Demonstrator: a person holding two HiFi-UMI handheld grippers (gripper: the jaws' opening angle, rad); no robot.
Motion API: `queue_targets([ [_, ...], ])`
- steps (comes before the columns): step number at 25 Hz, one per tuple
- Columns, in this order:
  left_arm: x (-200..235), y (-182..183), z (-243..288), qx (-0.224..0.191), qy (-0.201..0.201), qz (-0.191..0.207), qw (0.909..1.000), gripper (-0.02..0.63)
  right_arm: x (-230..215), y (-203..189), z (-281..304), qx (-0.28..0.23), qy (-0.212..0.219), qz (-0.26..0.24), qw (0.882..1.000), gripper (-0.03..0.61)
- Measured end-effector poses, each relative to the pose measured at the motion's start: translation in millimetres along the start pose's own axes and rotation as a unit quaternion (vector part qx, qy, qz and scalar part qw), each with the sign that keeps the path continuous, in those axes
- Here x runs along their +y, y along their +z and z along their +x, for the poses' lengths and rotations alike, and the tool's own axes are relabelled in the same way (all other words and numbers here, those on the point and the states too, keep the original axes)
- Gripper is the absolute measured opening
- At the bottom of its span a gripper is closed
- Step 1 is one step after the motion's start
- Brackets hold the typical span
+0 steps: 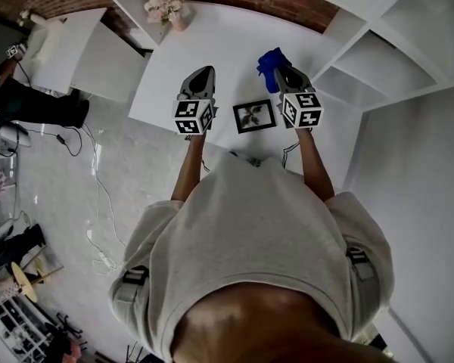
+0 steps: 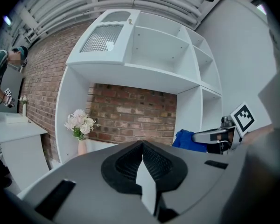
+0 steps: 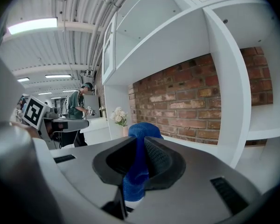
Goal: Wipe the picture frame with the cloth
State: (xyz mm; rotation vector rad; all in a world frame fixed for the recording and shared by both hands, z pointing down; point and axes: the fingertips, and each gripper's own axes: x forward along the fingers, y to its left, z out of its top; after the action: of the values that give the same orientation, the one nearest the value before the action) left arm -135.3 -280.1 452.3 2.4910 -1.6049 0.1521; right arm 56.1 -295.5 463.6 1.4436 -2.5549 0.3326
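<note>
Both tongs are up in front of the person, side by side over a white worktop (image 1: 227, 44). The left tongs (image 2: 142, 150) are pressed together with nothing between them, you can see the two black pads meeting in a tight line. The right tongs (image 3: 139, 146) are pinching the cloth (image 3: 140, 130). It's a blue one, squeezed between the pads with a wad bulging out past the tips and a bit hanging below.

The picture frame (image 1: 254, 116) is lying flat on the worktop, and from the head view it sits between the two tongs, closer to the right ones, just beside their marker cube. It's a dark frame with a black and white picture in it. Neither set of tongs is touching it, and the cloth is out ahead of the right tongs, well past the frame.

Further out beyond the left tongs there's a small vase of flowers (image 1: 166, 10), pale pinkish white blooms, standing on the worktop near a brick wall (image 2: 130, 115). A white shelf unit (image 2: 149, 45) wraps over and around the worktop, with open compartments off to the right of the right tongs. Way out to the left of the left tongs, a person (image 3: 77, 104) in a green top stands in the background.
</note>
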Motion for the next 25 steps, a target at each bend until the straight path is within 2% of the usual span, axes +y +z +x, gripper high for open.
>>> queue_targets([
  [25, -2.5, -2.5, -9.3, 0.004, 0.003, -0.010, 0.9999, 0.017, 0.8, -8.8, -15.3, 0.007, -0.011, 0.008, 1.000, 0.064],
])
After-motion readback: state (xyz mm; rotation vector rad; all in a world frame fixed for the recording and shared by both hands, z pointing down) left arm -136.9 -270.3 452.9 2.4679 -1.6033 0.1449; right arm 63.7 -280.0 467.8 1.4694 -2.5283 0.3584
